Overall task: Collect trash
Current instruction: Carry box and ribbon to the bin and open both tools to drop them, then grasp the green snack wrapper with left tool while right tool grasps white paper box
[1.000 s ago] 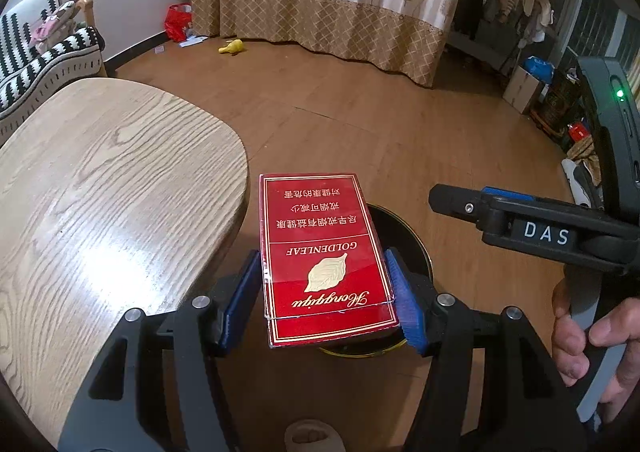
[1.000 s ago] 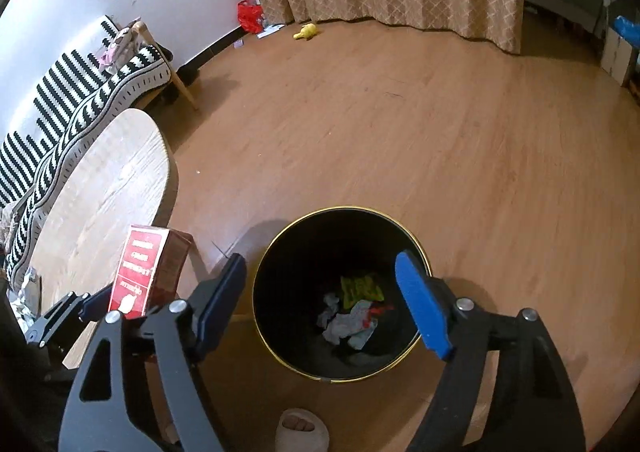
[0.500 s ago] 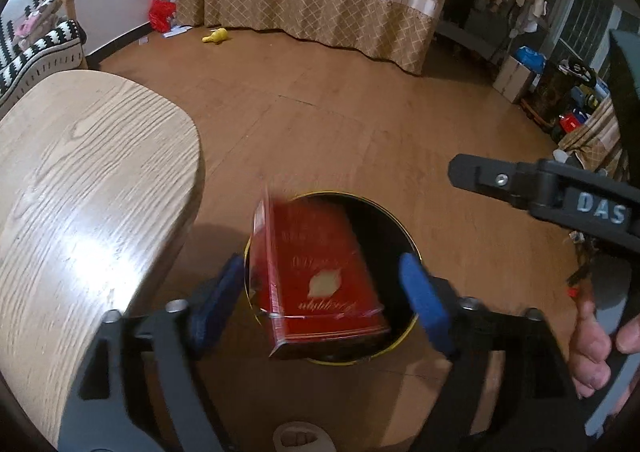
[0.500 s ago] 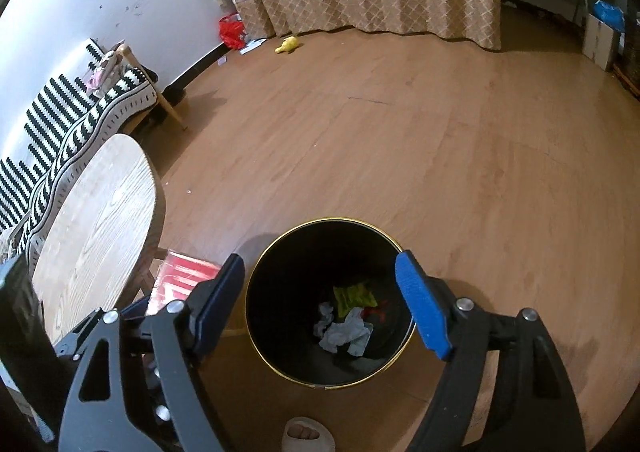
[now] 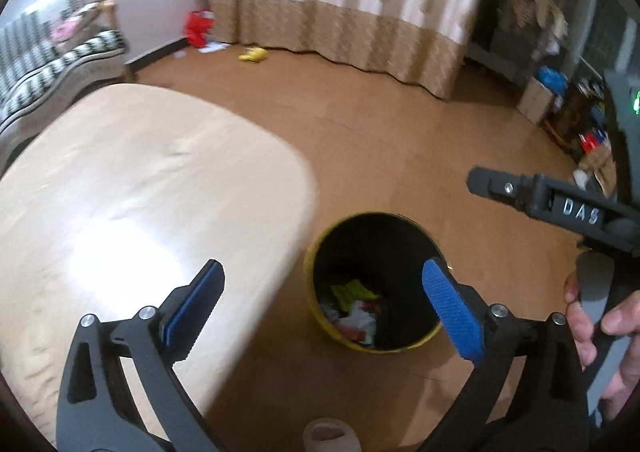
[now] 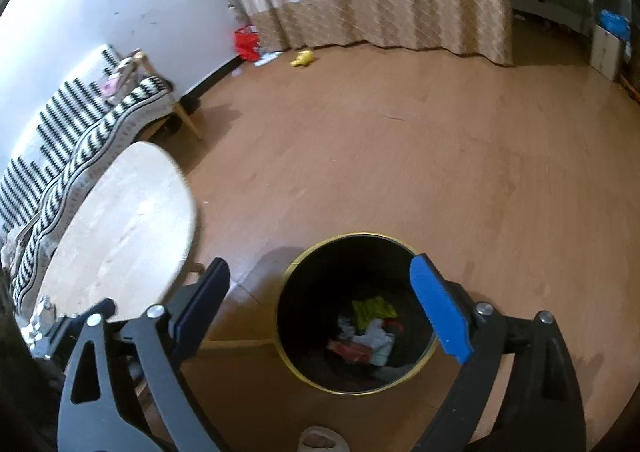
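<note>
1. Your left gripper (image 5: 320, 302) is spreading its jaws with nothing between them; past the blue pads you look down at the black bin (image 5: 376, 282), which sits on the floor just off the corner of the wooden table (image 5: 140, 192).
2. Your right gripper (image 6: 320, 302) is widening too and carries nothing. The same bin (image 6: 354, 316) lies below and just ahead of it, so both claws point down at it.
3. Trash sits at the bottom of the bin: a red packet (image 6: 352, 350) lying flat, white crumpled paper (image 6: 378, 338) and a yellow-green wrapper (image 6: 372, 308).
4. The only loose trash you can see close by is a crumpled scrap (image 6: 42, 312) at the near end of the table, at the far left of the right wrist view. It is blurred, so what it is made of cannot be told.
5. That scrap lies to the left of both claws, away from the bin. The left gripper is likely the nearer, since the tabletop fills the left half of its view, though the scrap itself is out of that frame.
6. The scrap shows no clear long axis, so judge your closing line once it comes into view; the carry back to the bin runs rightward off the table edge.
7. The yellow object (image 5: 252, 54) and red bag (image 5: 198, 28) lie well apart, by the curtain.
</note>
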Motion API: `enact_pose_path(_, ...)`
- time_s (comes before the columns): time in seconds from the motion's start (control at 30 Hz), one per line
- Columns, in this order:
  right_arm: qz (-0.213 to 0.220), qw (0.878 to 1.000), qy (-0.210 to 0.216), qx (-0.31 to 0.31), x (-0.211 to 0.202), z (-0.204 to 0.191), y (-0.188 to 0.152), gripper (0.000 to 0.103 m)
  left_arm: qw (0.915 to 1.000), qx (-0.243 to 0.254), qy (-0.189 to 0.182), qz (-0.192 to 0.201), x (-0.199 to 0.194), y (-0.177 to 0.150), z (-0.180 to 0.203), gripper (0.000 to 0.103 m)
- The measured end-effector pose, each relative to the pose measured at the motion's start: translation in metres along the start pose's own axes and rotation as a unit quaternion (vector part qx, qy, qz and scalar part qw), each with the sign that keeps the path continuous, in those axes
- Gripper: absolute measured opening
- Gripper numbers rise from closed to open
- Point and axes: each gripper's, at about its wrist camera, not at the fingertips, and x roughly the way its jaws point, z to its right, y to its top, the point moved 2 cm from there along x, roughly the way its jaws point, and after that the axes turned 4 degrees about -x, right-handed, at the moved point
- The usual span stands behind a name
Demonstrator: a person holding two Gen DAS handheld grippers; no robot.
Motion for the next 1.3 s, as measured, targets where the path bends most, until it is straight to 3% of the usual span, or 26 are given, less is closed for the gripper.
enact_pose_path(0.2,-0.004,0.994,0.067,-0.083,-0.003,-0.105,-0.004,0.094,0.993,-0.071,0.088,0.033,-0.078,-0.017,-0.097,0.096)
enact_pose_path(0.37,-0.023,0.978,0.125,-0.164,-0.006,-0.209,-0.025,0.094,0.9766,-0.147,0.147,0.056,-0.15,-0.05,-0.177,0.096)
enact_pose_path(0.57,-0.039,0.947,0.179,-0.265,-0.02,-0.333,-0.07,0.094,0.9482,-0.212,0.224,0.075,-0.229,-0.109,-0.266,0.096)
enact_pose_path(0.77,-0.06,0.914,0.212,-0.341,-0.024,-0.431,-0.123,0.094,0.9112,-0.288,0.281,0.089,-0.296,-0.178,-0.353,0.096)
enact_pose_path(0.87,-0.071,0.899,0.226,-0.369,-0.021,-0.468,-0.15,0.094,0.8994,-0.313,0.293,0.087,-0.314,-0.21,-0.381,0.096)
enact_pose_path(1.03,-0.095,0.88,0.246,-0.396,-0.014,-0.507,-0.179,0.094,0.8888,-0.344,0.293,0.079,-0.325,-0.236,-0.418,0.096)
enact_pose_path(1.3,-0.116,0.861,0.244,-0.431,-0.008,-0.535,-0.215,0.094,0.8819,-0.369,0.286,0.063,-0.293,-0.233,-0.459,0.096)
